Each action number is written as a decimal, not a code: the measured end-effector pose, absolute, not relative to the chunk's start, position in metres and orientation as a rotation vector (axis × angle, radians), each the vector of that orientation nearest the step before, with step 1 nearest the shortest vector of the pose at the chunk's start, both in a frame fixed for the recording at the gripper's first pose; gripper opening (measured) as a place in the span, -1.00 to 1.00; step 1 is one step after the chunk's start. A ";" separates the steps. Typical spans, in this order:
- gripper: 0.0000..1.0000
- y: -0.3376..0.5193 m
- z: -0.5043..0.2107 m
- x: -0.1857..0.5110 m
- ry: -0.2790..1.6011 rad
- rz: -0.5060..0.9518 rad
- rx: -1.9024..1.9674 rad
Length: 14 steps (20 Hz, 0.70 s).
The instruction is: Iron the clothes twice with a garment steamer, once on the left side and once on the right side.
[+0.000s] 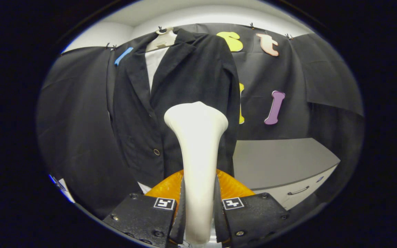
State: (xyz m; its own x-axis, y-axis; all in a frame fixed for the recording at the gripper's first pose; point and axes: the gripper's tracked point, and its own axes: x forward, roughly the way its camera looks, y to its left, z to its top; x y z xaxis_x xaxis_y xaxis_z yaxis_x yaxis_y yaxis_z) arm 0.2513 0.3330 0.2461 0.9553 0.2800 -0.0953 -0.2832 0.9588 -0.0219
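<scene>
Gripper view, tongs: the gripper (pixel 198 210) has both fingers pressed against the narrow neck of the steamer (pixel 196 144), one on each flank, so it is pinching the steamer.
Gripper view, steamer: a pale, smooth body rising straight ahead from between the fingers and flaring to a wide head at its far end; an orange ribbed part (pixel 233 187) shows behind the neck, just beyond the fingers.
Gripper view, jacket: a dark jacket (pixel 184 86) hangs on a pale hanger (pixel 162 39) against the booth wall, with a white shirt (pixel 154 65) showing between the lapels and a button (pixel 156 152) low on the front.
Gripper view, relation: the steamer head lies over the jacket front, beside the button line toward the sleeve next to the cabinet; whether it touches the cloth cannot be told.
Gripper view, surroundings: a grey cabinet (pixel 281 162) with a drawer handle (pixel 298 190) stands beside the jacket.
Handling, steamer: judged rigid and smooth, likely slippery; the narrow neck is the sound place to hold, and the flare guards against sliding.
Handling, jacket: judged soft and free-hanging, so it will probably yield and swing under pressure; light contact and slow strokes suit it.
</scene>
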 end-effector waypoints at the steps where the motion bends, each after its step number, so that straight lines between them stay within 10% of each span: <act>1: -0.26 0.333 0.239 0.250 0.103 0.286 -0.039; 14: -0.26 0.347 0.151 0.254 0.210 0.300 -0.047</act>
State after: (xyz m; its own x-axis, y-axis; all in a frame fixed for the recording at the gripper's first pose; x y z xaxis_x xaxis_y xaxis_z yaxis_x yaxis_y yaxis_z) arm 0.2540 0.3466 0.1508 0.9337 0.2879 -0.2127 -0.2978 0.9545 -0.0152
